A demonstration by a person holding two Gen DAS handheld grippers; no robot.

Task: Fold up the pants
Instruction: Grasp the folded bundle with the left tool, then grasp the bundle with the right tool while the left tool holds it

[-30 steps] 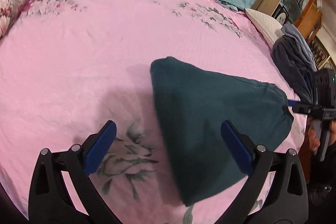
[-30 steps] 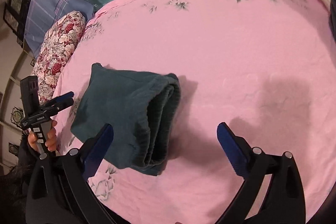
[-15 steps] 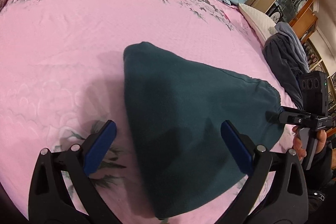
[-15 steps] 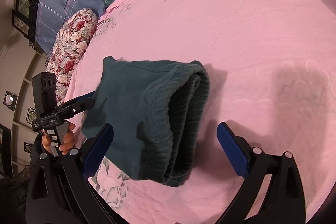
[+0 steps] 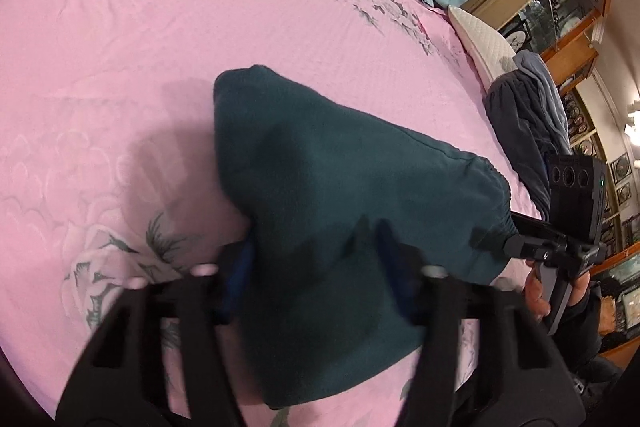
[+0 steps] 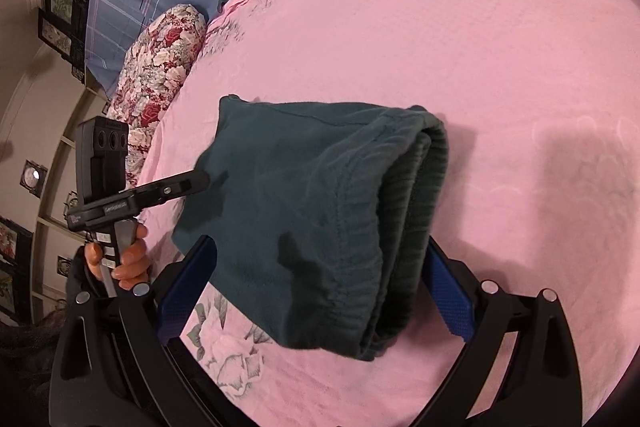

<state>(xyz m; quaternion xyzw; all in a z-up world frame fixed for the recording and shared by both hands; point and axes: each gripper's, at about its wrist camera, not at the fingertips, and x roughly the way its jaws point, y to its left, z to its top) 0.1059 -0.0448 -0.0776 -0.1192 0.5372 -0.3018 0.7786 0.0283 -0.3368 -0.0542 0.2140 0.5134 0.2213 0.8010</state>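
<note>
Folded teal fleece pants [image 6: 320,227], ribbed waistband, on pink quilted bedspread [image 6: 480,47]. Left gripper [image 5: 316,267] just closing, clamped on fabric; right gripper [image 6: 320,279] fingers apart, straddling waistband.

The light is warm and soft, and a lamp [image 5: 634,129] glows at the far right of the left view. The left gripper [image 5: 316,267] looks smeared and fuzzy from moving, while the right gripper [image 6: 316,291] looks sharp. Dark shadows fall on the pink sheet [image 6: 500,47] beside the pants [image 6: 320,207], and both pictures bend like a ball, with black corners.
</note>
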